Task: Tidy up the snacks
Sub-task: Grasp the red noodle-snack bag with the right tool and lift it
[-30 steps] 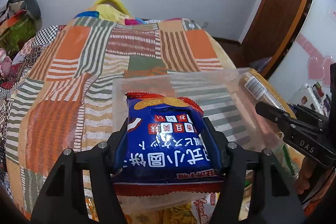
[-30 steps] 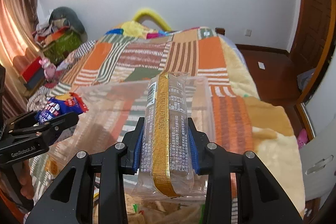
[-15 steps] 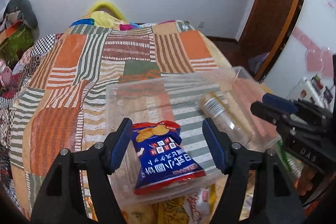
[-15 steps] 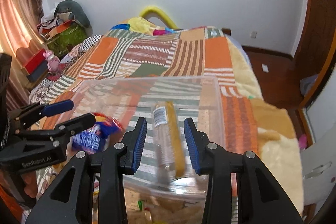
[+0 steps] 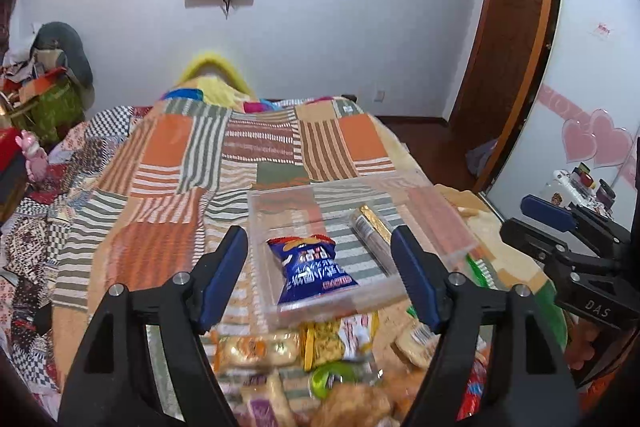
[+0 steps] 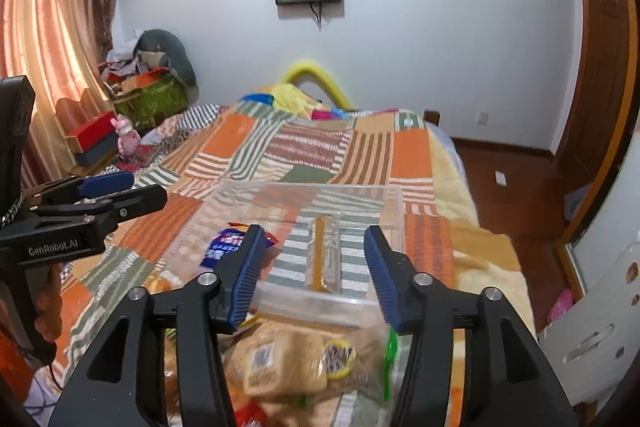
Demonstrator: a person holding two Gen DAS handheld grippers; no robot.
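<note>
Clear plastic bin point(image 5: 362, 301) is sitting on the patchwork bedspread point(image 5: 168, 183), holding the blue snack bag point(image 5: 314, 269) beside the gold-striped cracker sleeve point(image 6: 325, 253); both the left gripper point(image 5: 320, 277) and right gripper point(image 6: 312, 269) are opening wider above it, gripping nothing, with loose snacks point(image 6: 296, 359) lying nearer

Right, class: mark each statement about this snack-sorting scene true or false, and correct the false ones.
1. The blue packet lies inside the clear box. True.
2. The left gripper is clamped on the blue packet. False: its jaws are opening and nothing is between the pads.
3. The gold-striped pack lies in the box. True.
4. The box sits on a bare wooden table. False: it sits on a patchwork blanket.
5. The right gripper grips the pack. False: its jaws are opening and the pack lies free.
</note>
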